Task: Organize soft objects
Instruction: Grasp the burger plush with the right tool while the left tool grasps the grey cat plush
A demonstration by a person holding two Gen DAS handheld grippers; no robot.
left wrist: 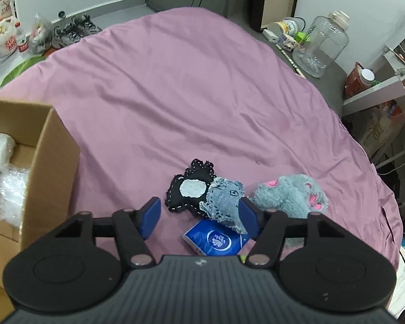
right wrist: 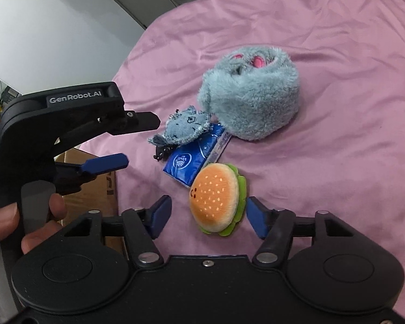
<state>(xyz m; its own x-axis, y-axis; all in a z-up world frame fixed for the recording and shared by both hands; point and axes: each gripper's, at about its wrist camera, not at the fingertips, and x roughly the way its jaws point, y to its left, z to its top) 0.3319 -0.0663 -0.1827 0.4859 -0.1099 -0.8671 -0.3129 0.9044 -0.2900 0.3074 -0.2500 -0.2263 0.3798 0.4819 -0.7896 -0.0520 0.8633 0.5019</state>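
Note:
Soft things lie on a pink sheet. A black felt toy with a white patch touches a denim toy, which overlaps a blue tissue pack; a grey furry plush lies to their right. My left gripper is open just above the denim toy and the pack. In the right wrist view the denim toy, the pack, the grey plush and a plush burger show. My right gripper is open around the burger. The left gripper shows at the left, open.
An open cardboard box with bubble wrap stands at the left on the sheet. Beyond the bed are shoes, bags, a clear jug and white shelves. The far part of the sheet is bare.

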